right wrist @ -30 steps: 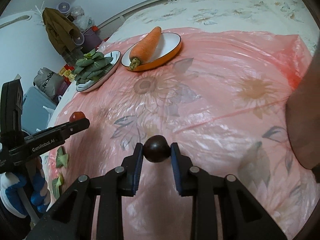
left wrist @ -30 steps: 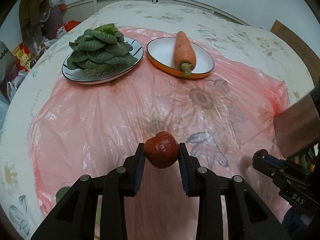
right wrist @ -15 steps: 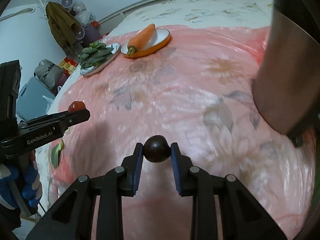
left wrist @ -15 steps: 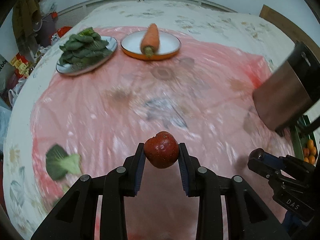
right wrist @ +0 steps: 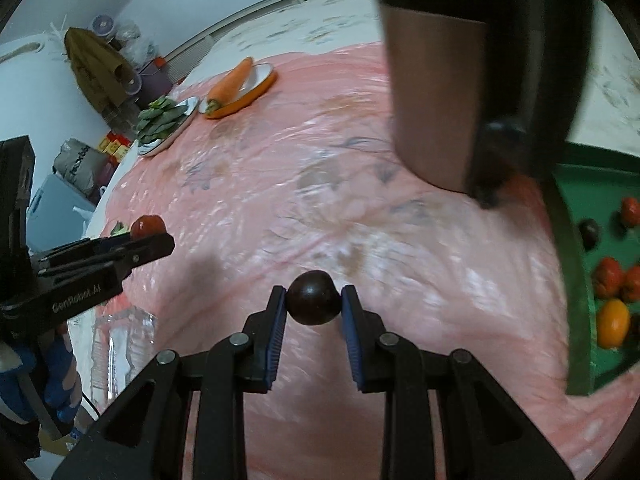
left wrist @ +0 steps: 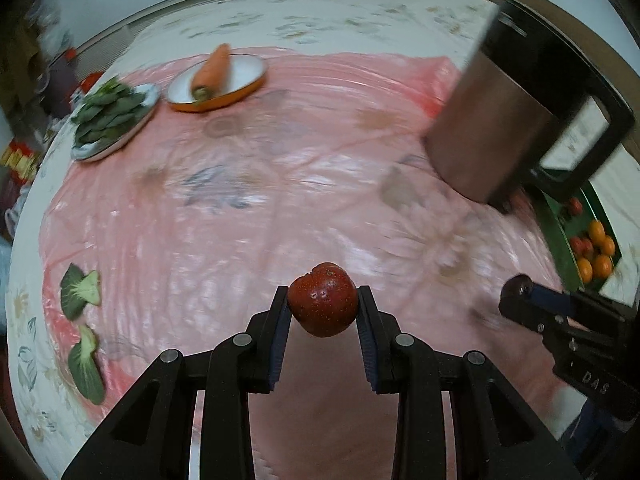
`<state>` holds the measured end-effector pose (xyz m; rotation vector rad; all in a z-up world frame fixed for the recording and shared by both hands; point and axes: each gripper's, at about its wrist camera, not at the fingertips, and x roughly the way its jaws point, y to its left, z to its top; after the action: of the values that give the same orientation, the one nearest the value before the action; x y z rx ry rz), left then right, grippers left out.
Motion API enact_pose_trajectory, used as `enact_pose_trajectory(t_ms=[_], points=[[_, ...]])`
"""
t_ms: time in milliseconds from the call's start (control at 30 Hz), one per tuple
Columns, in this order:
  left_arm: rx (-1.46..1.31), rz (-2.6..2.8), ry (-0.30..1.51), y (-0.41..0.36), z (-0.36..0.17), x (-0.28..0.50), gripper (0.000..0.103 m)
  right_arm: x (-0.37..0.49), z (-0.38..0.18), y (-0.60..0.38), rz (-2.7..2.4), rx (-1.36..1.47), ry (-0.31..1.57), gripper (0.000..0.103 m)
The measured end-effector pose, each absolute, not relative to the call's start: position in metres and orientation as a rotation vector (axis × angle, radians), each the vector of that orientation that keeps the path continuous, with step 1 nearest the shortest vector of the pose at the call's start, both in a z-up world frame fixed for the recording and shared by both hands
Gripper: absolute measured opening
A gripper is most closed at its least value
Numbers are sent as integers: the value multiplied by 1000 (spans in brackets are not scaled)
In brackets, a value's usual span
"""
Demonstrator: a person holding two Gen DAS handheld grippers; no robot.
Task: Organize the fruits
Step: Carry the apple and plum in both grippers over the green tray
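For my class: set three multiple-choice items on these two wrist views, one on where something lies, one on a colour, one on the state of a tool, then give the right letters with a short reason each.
1. Where does the carrot lie?
A. on the orange-rimmed plate
B. in the green tray
C. among the leafy greens

2. What colour is the fruit held by the right tool?
A. bright yellow
B. very dark, near black
C. pale green

3. What state is the left tool in?
A. open and empty
B. shut on the carrot
C. shut on the red fruit

Answers: 1 A, the carrot rests across that plate. 2 B, the dark round fruit sits between its pads. 3 C, both pads press the red fruit.
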<state>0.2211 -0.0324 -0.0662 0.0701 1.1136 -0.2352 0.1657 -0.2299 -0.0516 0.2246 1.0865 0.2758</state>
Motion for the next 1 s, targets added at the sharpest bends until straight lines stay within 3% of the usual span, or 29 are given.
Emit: enact_pose_trajectory(t_ms=[1000], points=[[301,-595,1119,-235,-61,170,28,104,-32,-408,-46,330,1048,18]])
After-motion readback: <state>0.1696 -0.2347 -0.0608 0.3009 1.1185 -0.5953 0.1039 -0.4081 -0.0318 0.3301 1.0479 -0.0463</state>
